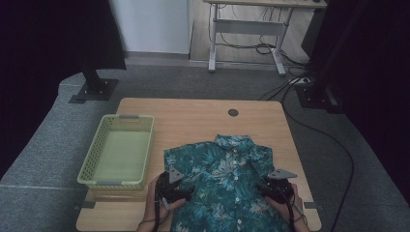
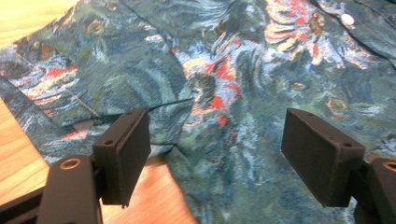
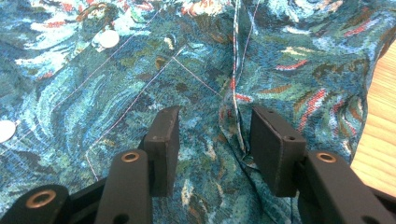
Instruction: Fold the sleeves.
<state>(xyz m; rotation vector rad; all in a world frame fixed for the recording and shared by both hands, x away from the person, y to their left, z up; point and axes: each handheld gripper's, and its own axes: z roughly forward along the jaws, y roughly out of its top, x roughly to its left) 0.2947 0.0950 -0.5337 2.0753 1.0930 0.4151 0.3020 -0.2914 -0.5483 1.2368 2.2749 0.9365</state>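
Note:
A teal short-sleeved shirt (image 1: 227,174) with a leaf print and white buttons lies flat on the wooden table (image 1: 193,118), collar pointing away. My left gripper (image 1: 180,184) sits at the shirt's left side below the sleeve. In the left gripper view it (image 2: 219,154) is wide open over the cloth's edge, holding nothing. My right gripper (image 1: 269,183) rests on the shirt's right side. In the right gripper view it (image 3: 215,140) is open more narrowly, with a raised side seam (image 3: 237,116) of the shirt (image 3: 140,84) between its jaws.
A light green plastic basket (image 1: 91,159) stands on the table's left half, beside the shirt. A round grommet (image 1: 233,112) sits near the far edge. Beyond the table are a black stand base (image 1: 94,89), a desk frame (image 1: 246,29) and floor cables (image 1: 333,140).

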